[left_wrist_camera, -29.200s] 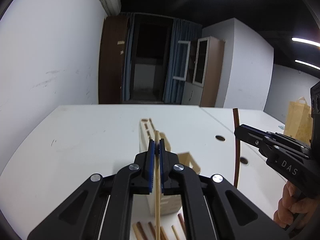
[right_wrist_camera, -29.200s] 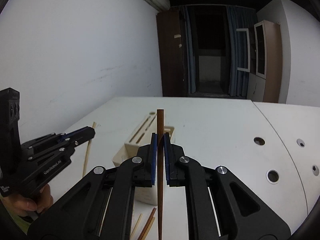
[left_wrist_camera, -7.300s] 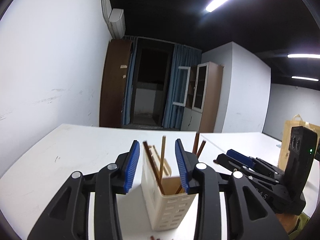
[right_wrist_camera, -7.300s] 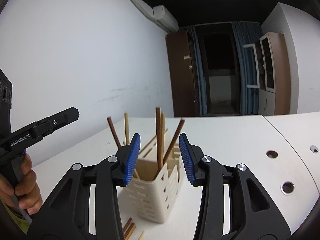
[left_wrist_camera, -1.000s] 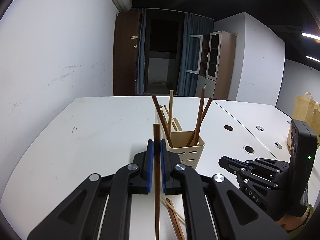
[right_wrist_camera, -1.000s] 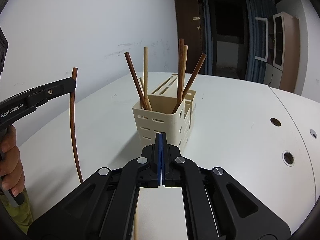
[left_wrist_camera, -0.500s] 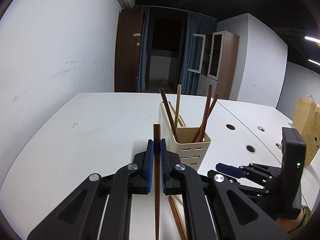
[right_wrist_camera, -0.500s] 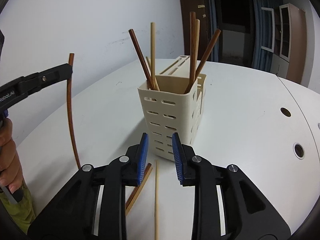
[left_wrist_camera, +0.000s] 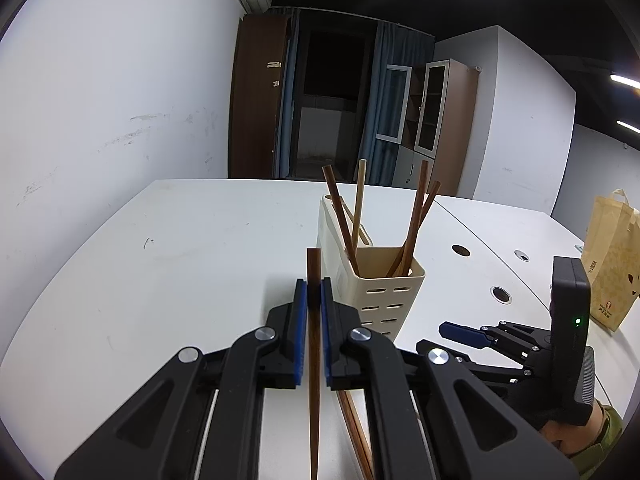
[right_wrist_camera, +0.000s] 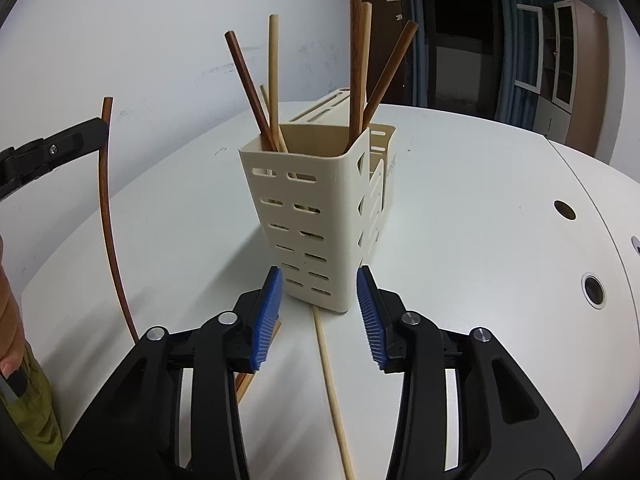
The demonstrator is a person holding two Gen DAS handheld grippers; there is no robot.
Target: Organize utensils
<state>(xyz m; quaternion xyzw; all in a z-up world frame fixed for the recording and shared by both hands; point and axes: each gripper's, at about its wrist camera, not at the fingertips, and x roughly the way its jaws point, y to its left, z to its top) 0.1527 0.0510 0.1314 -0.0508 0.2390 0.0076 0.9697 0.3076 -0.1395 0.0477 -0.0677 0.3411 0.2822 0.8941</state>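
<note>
Lowered, right hand-held gripper [right_wrist_camera: 320, 316] is opening over pale chopstick [right_wrist_camera: 332, 388].

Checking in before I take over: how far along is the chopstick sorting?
Done: several chopsticks stand in the cream holder. In hand: the left gripper is shut on a dark chopstick. The right gripper is opening, empty, over a pale chopstick on the table. Left: that one and the dark chopsticks beside it.
</note>
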